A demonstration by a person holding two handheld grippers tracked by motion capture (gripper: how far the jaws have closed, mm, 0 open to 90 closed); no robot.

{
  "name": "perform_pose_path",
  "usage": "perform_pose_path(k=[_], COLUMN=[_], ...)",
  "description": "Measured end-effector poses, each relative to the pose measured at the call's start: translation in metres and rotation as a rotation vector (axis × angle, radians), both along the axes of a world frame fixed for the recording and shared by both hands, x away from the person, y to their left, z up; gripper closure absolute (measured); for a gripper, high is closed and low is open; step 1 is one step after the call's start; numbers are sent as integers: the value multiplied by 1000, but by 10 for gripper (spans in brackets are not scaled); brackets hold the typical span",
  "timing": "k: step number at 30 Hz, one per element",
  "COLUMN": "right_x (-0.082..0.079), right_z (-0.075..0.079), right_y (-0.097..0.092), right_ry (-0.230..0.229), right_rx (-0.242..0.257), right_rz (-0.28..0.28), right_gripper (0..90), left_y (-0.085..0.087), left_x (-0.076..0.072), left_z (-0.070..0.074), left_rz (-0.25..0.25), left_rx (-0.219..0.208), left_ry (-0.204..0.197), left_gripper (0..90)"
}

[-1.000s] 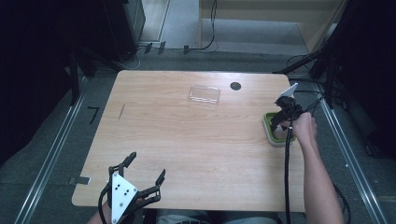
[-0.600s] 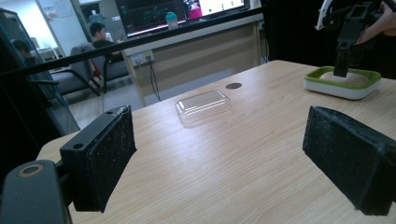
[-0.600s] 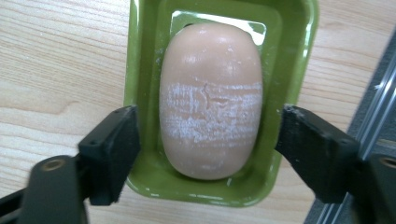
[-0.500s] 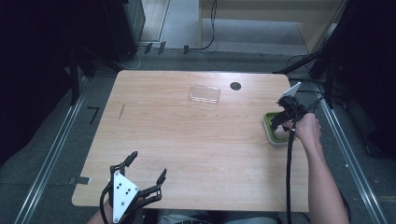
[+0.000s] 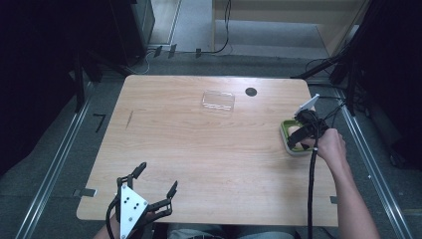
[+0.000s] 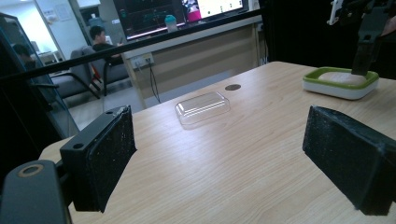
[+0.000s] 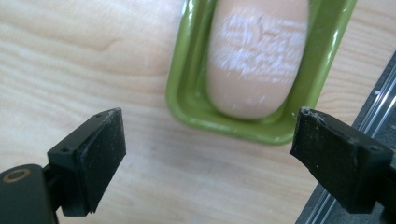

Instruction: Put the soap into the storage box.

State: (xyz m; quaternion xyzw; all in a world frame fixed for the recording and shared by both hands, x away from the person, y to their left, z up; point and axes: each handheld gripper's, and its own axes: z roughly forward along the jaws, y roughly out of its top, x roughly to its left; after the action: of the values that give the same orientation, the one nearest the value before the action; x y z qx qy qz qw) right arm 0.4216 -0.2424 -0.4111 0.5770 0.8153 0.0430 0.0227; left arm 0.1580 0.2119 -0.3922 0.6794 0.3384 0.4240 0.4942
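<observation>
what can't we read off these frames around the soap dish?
- Soap bar: far end cut off by the top edge of the right gripper view; its white marking is blurred.
- Green soap dish: in the high view the right tongs and hand cover most of it.
- Clear lid: too small in the high view to tell which way up it lies.

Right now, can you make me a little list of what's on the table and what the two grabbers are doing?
table: light wood
green dish: at the table's right edge
soap bar: pale, lying in the dish
clear lid: far side of the table, apart from the dish
right gripper: above the dish, jaws just opened, nothing between them
left gripper: near edge, open, holding nothing
</observation>
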Motion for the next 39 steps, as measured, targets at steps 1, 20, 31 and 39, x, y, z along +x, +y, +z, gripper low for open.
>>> perform_pose_path(k=[1, 20, 31, 39], right_x=[-3, -61, -85, -104], right_z=[1, -3, -18, -31], right_y=[0, 8, 12, 17], right_ry=[-3, -14, 3, 29], right_rx=[2, -4, 3, -8], right_rz=[4, 98, 126, 156], right_gripper=[101, 101, 101, 101], left_y=[0, -2, -3, -4], left_x=[0, 1, 3, 3], left_z=[0, 0, 0, 0], left_rz=[0, -7, -12, -12], left_rx=[0, 2, 3, 2], left_ry=[-1, 1, 1, 1], left_gripper=[100, 99, 99, 99])
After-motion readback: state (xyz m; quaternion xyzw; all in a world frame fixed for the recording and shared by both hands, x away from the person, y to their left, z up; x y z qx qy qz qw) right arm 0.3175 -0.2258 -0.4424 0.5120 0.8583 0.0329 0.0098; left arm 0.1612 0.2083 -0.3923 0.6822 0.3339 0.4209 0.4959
